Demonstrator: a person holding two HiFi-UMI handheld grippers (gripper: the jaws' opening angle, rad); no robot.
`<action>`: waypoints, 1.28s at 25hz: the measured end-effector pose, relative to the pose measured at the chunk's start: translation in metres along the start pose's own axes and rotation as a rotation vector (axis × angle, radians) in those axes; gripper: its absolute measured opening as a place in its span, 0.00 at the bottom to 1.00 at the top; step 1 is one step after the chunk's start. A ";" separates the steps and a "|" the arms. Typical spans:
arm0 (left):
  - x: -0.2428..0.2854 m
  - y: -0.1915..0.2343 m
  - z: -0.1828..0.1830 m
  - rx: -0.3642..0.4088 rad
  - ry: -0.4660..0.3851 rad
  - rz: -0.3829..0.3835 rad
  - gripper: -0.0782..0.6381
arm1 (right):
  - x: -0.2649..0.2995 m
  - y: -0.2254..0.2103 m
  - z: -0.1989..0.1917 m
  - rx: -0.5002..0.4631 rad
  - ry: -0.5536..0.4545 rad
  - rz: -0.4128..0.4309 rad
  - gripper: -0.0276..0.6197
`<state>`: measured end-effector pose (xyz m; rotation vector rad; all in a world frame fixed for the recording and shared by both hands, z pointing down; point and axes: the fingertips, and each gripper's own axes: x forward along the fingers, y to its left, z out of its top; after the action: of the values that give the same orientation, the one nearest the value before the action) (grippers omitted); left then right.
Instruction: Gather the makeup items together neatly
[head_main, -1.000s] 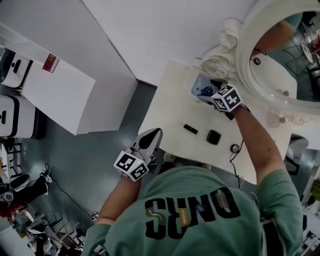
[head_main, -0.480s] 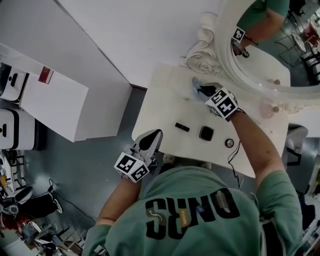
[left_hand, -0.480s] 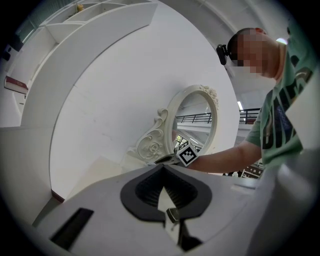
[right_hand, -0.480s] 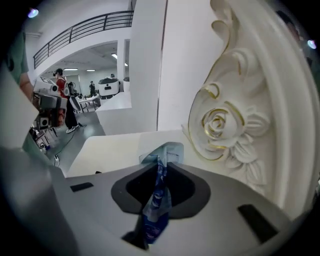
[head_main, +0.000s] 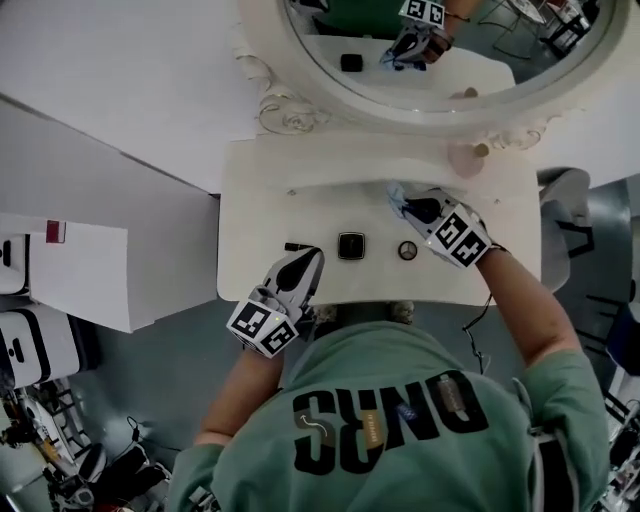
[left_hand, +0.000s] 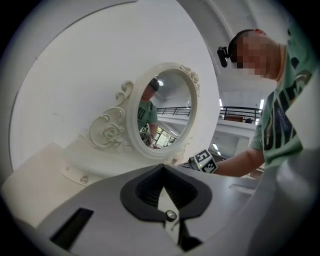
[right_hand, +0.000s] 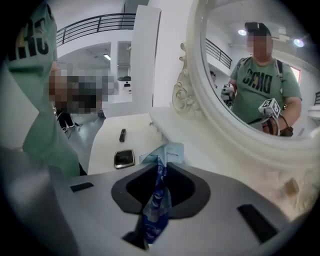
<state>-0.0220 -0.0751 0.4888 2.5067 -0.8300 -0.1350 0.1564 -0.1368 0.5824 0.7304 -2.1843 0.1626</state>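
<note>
Right tongs (head_main: 406, 206) are clamped on a blue-and-pale sachet (right_hand: 159, 197): pads pinch it flat, the blue printed part runs down between the jaws and the pale end sticks out past the tips. They sit toward the back of the white worktop (head_main: 260, 195), right of centre, just in front of the ornate white mirror frame (head_main: 285, 105). Can't tell whether the sachet touches the worktop or hangs clear of it. Left tongs (left_hand: 162, 169) are closed, tips meeting, with nothing between them. They hang over the front edge of the worktop, left of centre, pointing at the back wall. The rest of the makeup lies in a loose row near the front. The slim black stick (head_main: 295, 246) is at the left, just beside the left tongs' tips and partly covered by them. The square black compact (head_main: 351, 246) sits in the middle. The small round pot (head_main: 407, 250) is at the right, close to the right tongs. Compact and pot are near each other but not touching. The sachet is apart from that row, further back.
</note>
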 end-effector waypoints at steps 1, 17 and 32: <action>0.012 -0.009 -0.004 -0.002 0.009 -0.019 0.11 | -0.011 0.002 -0.024 0.003 0.022 -0.006 0.11; 0.109 -0.098 -0.054 -0.017 0.114 -0.139 0.11 | -0.051 0.033 -0.234 -0.010 0.182 0.017 0.24; 0.082 -0.087 -0.028 0.003 0.091 -0.109 0.11 | -0.053 0.051 -0.232 0.109 0.238 0.260 0.60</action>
<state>0.0975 -0.0504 0.4760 2.5410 -0.6582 -0.0559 0.3086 0.0091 0.7040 0.4570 -2.0446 0.4804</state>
